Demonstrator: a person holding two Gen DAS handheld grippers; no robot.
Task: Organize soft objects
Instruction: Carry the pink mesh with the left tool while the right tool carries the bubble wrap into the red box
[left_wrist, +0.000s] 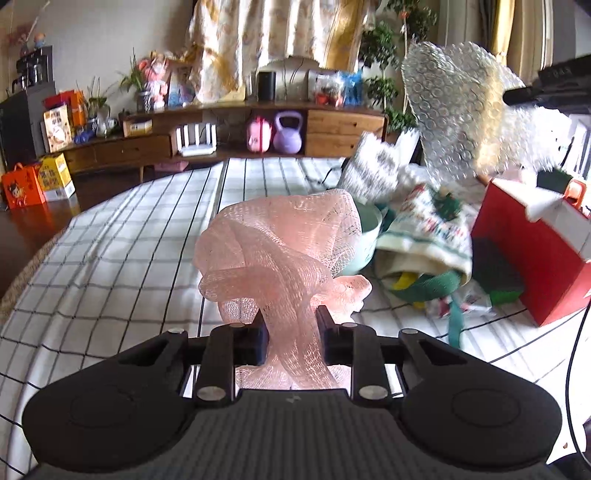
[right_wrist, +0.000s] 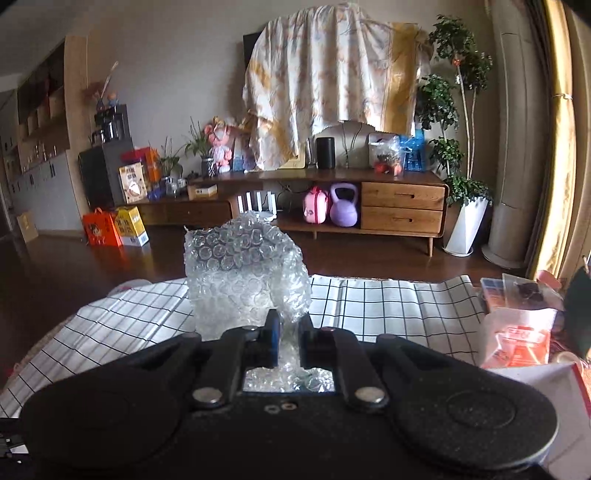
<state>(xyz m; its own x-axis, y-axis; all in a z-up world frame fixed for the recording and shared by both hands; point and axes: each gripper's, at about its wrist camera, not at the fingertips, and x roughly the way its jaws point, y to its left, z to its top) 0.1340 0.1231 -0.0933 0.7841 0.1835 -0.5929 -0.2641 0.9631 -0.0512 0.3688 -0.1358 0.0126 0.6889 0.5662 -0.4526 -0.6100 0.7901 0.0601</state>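
A pink mesh bath sponge (left_wrist: 280, 251) is pinched between the pads of my left gripper (left_wrist: 291, 321), bunched up above the checked tablecloth (left_wrist: 110, 258). My right gripper (right_wrist: 288, 328) is shut on a sheet of clear bubble wrap (right_wrist: 240, 266), which stands up in front of its fingers. In the left wrist view that same bubble wrap (left_wrist: 447, 110) hangs in the air at the upper right, under the dark right gripper body (left_wrist: 554, 85). A knitted cream hat (left_wrist: 428, 236) with green and yellow fabric under it lies on the table to the right of the sponge.
A pale green bowl (left_wrist: 365, 236) sits just behind the sponge. A red and white box (left_wrist: 528, 251) stands at the table's right, and another white patterned cloth (left_wrist: 373, 170) lies further back. Boxes and packets (right_wrist: 517, 325) crowd the right edge in the right wrist view.
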